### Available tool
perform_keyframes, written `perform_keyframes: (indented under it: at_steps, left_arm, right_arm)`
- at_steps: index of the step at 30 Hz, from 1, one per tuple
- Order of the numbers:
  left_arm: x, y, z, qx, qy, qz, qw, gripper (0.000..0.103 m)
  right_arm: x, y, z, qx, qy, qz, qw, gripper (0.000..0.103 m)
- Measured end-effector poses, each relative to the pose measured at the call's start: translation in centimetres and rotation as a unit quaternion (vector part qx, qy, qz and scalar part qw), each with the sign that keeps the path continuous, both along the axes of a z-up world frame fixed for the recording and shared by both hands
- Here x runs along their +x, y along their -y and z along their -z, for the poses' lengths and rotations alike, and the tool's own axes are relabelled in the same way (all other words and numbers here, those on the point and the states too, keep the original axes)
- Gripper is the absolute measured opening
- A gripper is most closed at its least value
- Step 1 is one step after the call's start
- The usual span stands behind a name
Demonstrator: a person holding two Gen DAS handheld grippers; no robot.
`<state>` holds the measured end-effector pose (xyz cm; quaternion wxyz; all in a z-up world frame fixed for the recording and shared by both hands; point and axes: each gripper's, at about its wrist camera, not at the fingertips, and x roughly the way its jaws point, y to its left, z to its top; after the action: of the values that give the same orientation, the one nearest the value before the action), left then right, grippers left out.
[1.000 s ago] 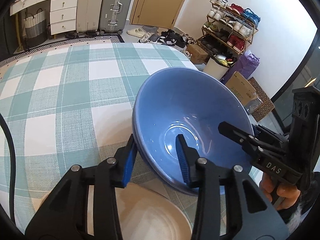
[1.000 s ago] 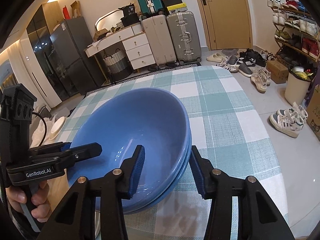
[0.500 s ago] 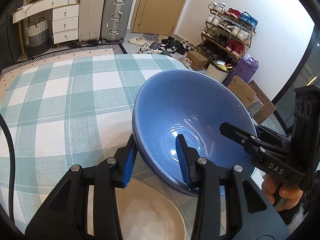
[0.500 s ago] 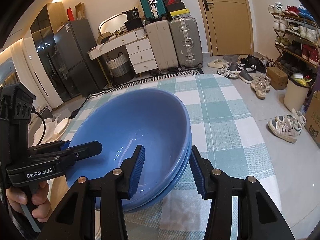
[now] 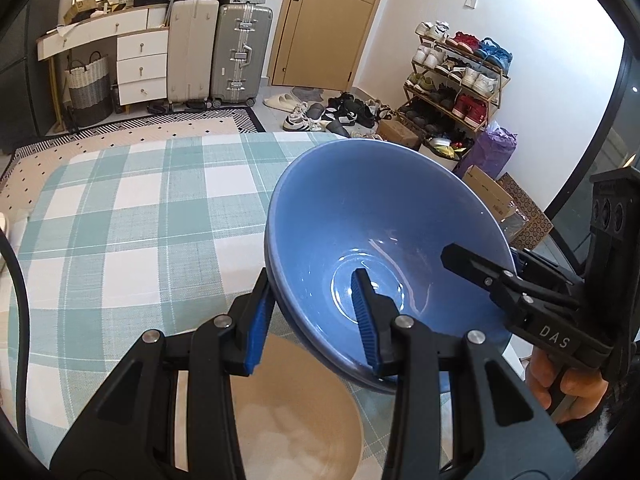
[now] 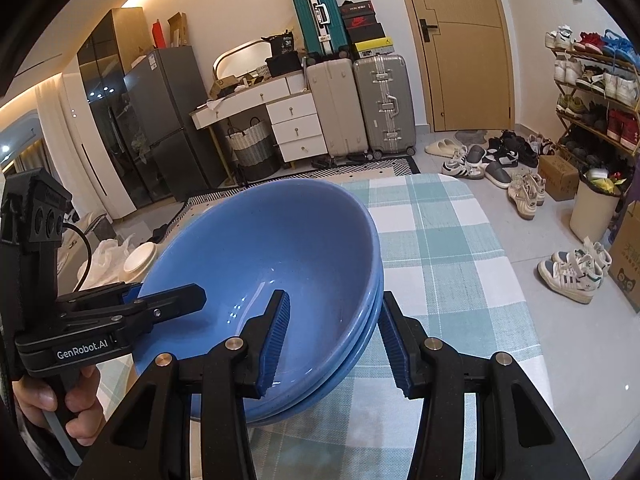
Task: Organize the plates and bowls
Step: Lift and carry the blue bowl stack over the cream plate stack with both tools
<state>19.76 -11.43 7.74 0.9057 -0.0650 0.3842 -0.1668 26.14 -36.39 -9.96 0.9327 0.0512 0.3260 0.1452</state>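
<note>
Both claws, left point(image 5: 312, 320) and right point(image 6: 334, 340), grip the stacked blue bowls point(image 5: 384, 240) above the beige plate point(image 5: 296, 412); next, lower them level onto it

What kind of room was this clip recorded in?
Most likely a home entryway or living area: a shoe rack by the door, suitcases against the wall, and a table under a checked tablecloth.
</note>
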Motion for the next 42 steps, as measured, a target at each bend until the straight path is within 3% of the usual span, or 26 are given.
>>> perform_keyframes:
  at_steps: [23, 42]
  left_arm:
    - [-9.5, -6.1, -4.7, 0.005, 0.039, -0.050, 0.9980, 0.035]
    - [-14.2, -11.1, -2.9, 0.017, 0.040, -0.085, 0.9954, 0.035]
  right_arm:
    - [-5.0, -5.9, -2.7, -0.006, 0.026, -0.051, 0.998, 0.047]
    - [-7.3, -10.7, -0.5, -0.019, 0.016, -0.089, 0.996, 0.047]
